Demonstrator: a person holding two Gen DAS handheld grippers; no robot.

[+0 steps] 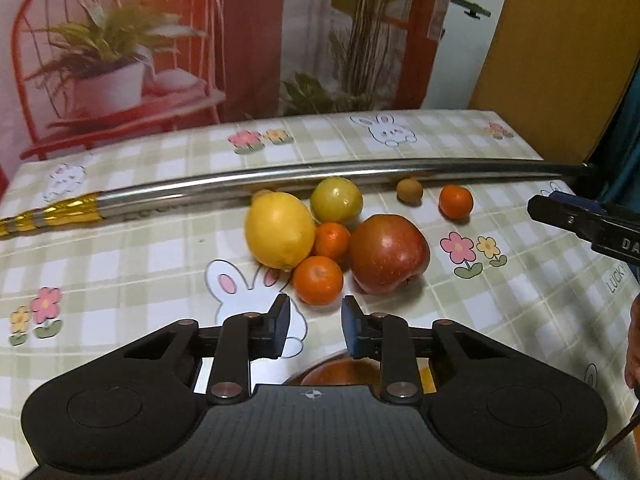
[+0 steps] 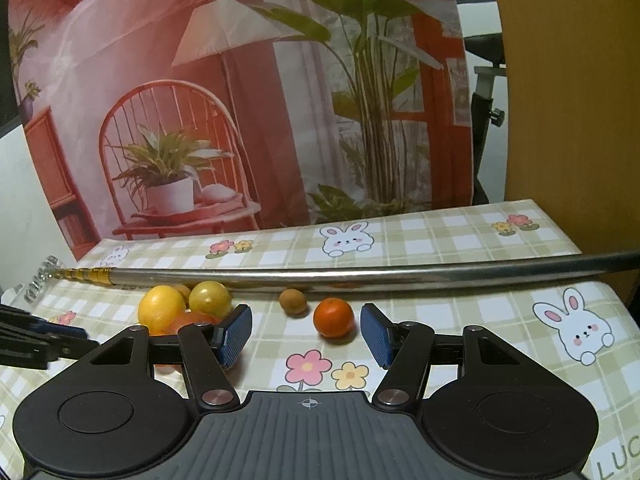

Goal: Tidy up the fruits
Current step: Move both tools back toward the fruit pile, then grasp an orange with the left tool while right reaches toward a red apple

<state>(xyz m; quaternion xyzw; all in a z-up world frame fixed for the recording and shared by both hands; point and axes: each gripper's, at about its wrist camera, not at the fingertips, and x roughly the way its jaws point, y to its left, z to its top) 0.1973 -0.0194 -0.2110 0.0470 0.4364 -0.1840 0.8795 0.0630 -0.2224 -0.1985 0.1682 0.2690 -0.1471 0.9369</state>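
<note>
A cluster of fruit lies on the checked tablecloth: a lemon (image 1: 280, 232), a yellow-green round fruit (image 1: 336, 199), two tangerines (image 1: 319, 280) and a red apple (image 1: 389, 254). Farther right sit a small brown fruit (image 1: 409, 190) and a lone tangerine (image 1: 456, 201). My left gripper (image 1: 316, 326) hovers just short of the nearest tangerine, jaws drawn close together with nothing between them. My right gripper (image 2: 306, 334) is open and empty; the lone tangerine (image 2: 334, 317) lies just beyond its fingertips, with the brown fruit (image 2: 293, 301) behind it.
A long metal rod (image 1: 280, 184) with a gold-wrapped end lies across the table behind the fruit. An orange-red round thing (image 1: 340, 372) shows partly under my left gripper. A printed backdrop stands at the table's far edge. A hand (image 1: 632, 344) shows at the right.
</note>
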